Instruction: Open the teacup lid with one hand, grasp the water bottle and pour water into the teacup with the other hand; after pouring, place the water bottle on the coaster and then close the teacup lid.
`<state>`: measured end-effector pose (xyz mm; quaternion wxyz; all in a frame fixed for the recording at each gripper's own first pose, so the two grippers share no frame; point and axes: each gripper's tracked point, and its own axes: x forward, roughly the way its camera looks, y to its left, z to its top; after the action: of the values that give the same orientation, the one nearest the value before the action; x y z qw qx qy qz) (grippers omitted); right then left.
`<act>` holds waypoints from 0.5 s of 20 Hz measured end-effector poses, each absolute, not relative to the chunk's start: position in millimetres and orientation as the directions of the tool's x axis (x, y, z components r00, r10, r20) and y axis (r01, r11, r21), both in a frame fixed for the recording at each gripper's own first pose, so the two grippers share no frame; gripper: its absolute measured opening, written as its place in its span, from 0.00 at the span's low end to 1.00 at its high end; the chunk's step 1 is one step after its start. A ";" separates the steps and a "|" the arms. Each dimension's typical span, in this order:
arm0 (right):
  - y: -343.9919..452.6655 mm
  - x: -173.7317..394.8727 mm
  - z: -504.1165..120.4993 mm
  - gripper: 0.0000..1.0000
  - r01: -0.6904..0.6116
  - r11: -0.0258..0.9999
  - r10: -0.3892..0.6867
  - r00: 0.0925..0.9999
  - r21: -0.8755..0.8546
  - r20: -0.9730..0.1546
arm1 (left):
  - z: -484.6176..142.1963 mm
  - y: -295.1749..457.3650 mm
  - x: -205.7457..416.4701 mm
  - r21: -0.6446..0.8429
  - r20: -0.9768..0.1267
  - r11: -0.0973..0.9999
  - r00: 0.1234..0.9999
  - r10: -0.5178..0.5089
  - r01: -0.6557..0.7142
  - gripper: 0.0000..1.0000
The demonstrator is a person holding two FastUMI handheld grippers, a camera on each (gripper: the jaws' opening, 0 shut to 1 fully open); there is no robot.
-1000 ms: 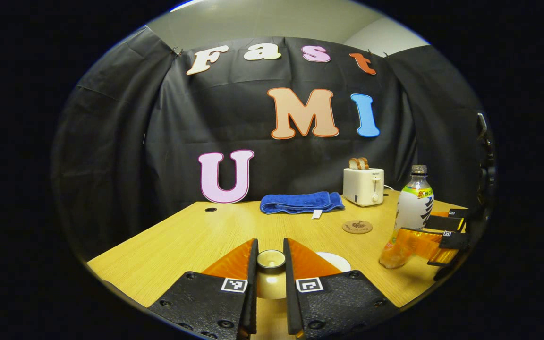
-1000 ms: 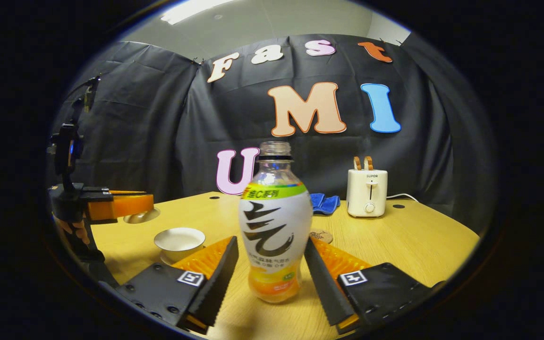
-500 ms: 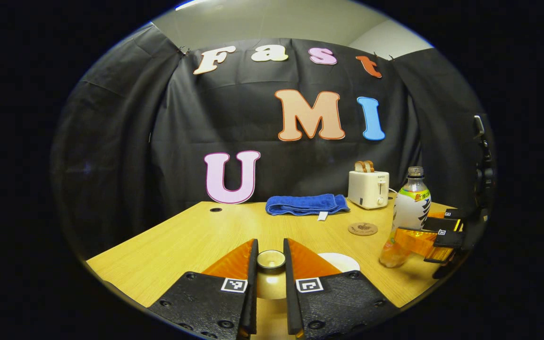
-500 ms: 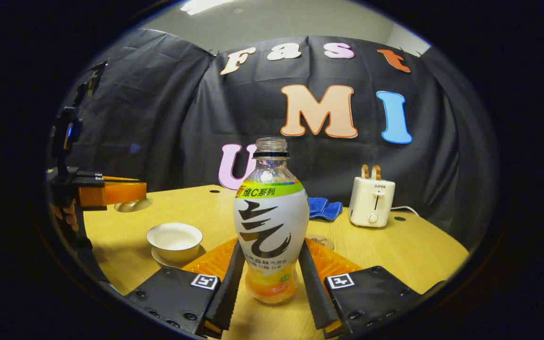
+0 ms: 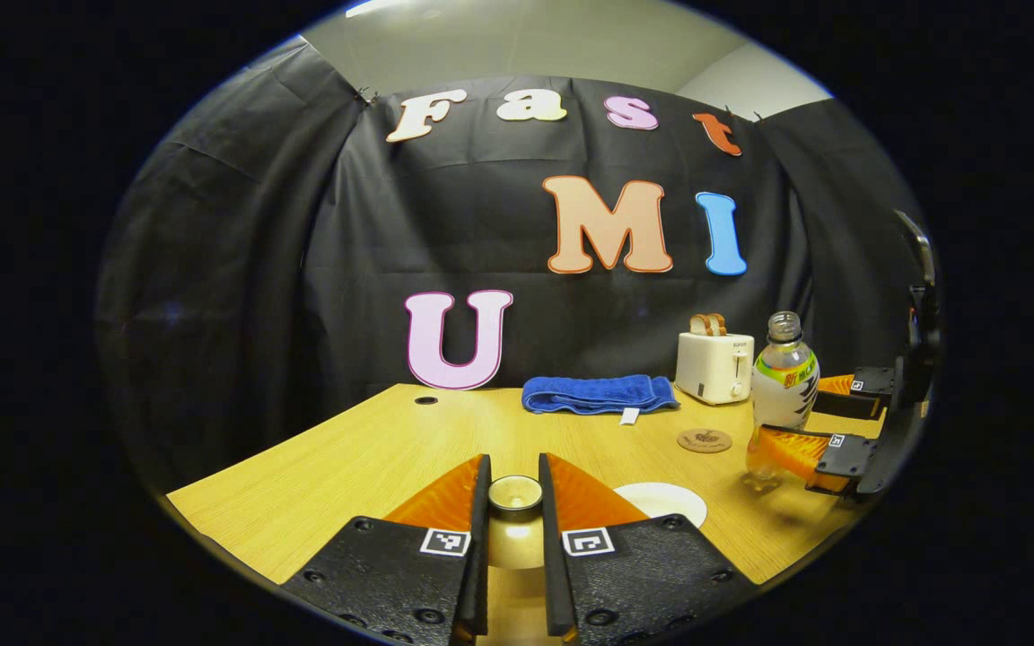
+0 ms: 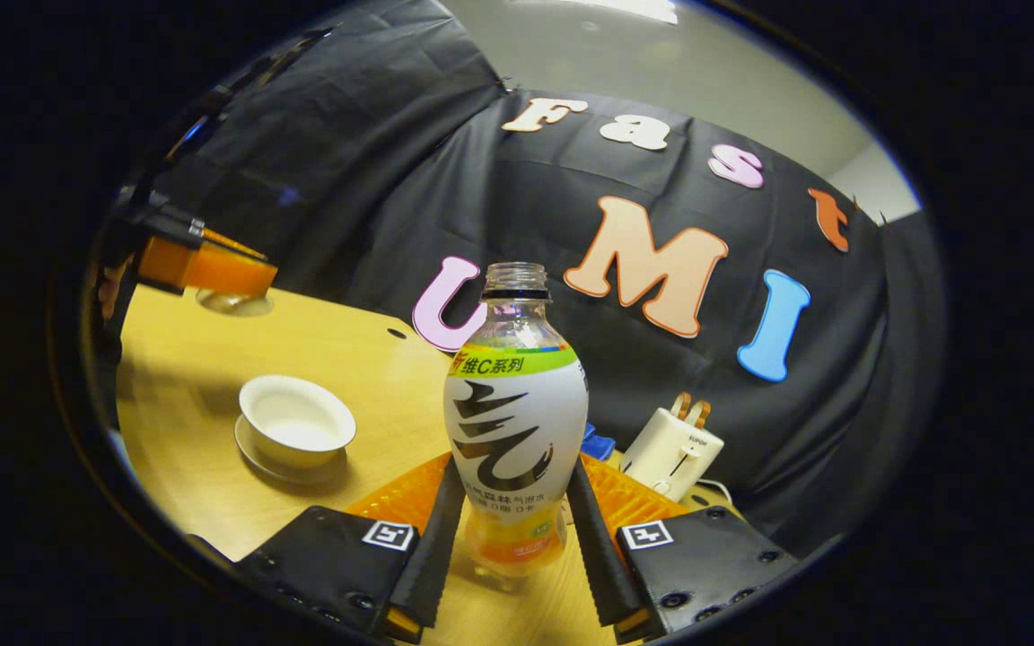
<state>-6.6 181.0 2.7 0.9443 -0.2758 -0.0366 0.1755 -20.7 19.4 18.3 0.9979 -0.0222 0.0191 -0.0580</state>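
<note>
My left gripper point(image 5: 513, 475) is shut on the knob of the pale teacup lid point(image 5: 515, 495) and holds it above the table. The same left gripper point(image 6: 208, 267) appears at the far left of the right gripper view, with the lid point(image 6: 234, 303) hanging under it. The white teacup point(image 6: 295, 420) stands uncovered on its saucer point(image 6: 276, 464); its rim point(image 5: 661, 499) peeks out beside my left fingers. My right gripper point(image 6: 515, 474) is shut on the capless water bottle point(image 6: 515, 422), and the scene behind it leans. The bottle point(image 5: 782, 390) in the right gripper point(image 5: 806, 441) is beside the round coaster point(image 5: 704, 440).
A white toaster point(image 5: 714, 366) with toast and a folded blue towel point(image 5: 598, 393) sit at the back of the wooden table point(image 5: 346, 458). The toaster point(image 6: 671, 444) is right of the bottle. A person's hand point(image 6: 109, 289) holds the left gripper.
My right gripper closed onto the bottle, then lifted and tilted it. The left gripper kept its hold on the lid and drifted a little to the left.
</note>
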 end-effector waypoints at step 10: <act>187.2 -2.9 -29.8 0.69 -0.203 0.476 0.346 0.938 -0.856 -0.030 | 11.5 34.4 -21.1 -0.055 -0.039 0.993 0.994 -0.104 0.102 0.23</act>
<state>-2.9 187.2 -29.8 0.8558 -0.4863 -0.0735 0.1603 -21.1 34.4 11.5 0.9981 -0.0266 0.0210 -0.0518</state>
